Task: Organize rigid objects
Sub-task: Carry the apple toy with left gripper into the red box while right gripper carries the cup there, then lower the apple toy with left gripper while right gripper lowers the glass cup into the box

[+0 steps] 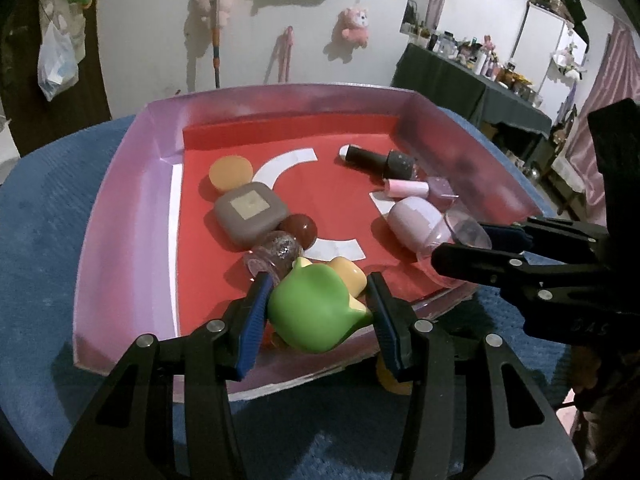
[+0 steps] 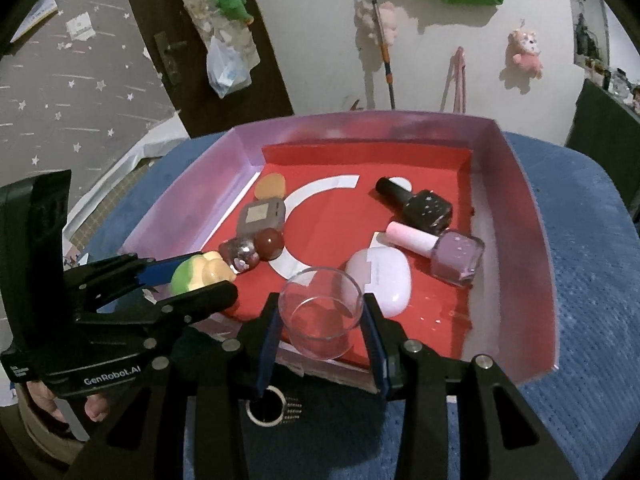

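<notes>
My left gripper (image 1: 318,292) is shut on a green and yellow toy figure (image 1: 316,312) and holds it over the near edge of the pink tray (image 1: 120,220); the toy also shows in the right wrist view (image 2: 196,274). My right gripper (image 2: 320,312) is shut on a clear glass cup (image 2: 324,312) above the tray's near edge; the cup also shows in the left wrist view (image 1: 456,240). On the tray's red floor lie a black nail polish bottle (image 2: 416,202), a pink one (image 2: 440,250), a white case (image 2: 380,276), a grey square compact (image 1: 250,212), a brown ball (image 1: 300,230), a glittery jar (image 1: 276,254) and an orange disc (image 1: 231,172).
The tray sits on a blue cloth-covered surface (image 2: 580,280). A small black ring object (image 2: 266,406) lies on the cloth below my right gripper. Walls with hanging plush toys stand behind, and a cluttered dark table (image 1: 460,76) is at the far right.
</notes>
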{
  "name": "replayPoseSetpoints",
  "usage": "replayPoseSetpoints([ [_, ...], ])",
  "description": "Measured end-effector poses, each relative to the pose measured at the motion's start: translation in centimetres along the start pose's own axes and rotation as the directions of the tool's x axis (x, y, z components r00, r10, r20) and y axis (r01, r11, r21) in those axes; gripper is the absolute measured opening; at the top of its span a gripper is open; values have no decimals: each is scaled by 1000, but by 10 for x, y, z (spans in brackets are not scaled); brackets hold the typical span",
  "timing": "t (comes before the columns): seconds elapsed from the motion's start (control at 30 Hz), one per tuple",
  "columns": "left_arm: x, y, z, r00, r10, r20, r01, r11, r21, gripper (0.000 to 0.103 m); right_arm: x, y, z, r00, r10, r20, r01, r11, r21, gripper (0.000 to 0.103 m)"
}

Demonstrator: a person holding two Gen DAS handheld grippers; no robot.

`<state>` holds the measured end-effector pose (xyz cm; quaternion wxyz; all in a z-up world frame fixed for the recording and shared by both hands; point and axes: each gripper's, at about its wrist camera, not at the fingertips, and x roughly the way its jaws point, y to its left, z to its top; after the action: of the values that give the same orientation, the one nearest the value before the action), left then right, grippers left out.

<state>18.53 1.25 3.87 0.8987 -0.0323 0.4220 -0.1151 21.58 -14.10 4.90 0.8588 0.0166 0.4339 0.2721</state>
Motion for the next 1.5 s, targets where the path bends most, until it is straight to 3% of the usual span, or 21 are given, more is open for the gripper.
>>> replayPoseSetpoints([
  [0.2, 14, 8, 1, 998, -34, -47, 33, 999, -27, 46, 17, 1, 3, 999, 13, -48, -14, 1000, -5, 42],
  [0.47, 19, 14, 5, 998, -30, -47, 28, 999, -45, 46, 30, 4, 3, 995, 40, -88, -41, 999, -12, 42],
  [0.6, 21, 16, 7, 999, -10, -39, 8, 999, -47, 46, 34, -2, 4, 996, 18, -89, -18, 1000, 4, 42],
  [0.9, 29, 11, 9, 997, 82, 2, -82, 996, -30, 46, 29, -14, 7, 993, -110, -36, 111, 994, 8, 42],
  [1.5, 29, 13, 8, 997, 71, -2, -71, 997, -41, 46, 33, -11, 6, 990, -136, -30, 135, 991, -15, 42],
])
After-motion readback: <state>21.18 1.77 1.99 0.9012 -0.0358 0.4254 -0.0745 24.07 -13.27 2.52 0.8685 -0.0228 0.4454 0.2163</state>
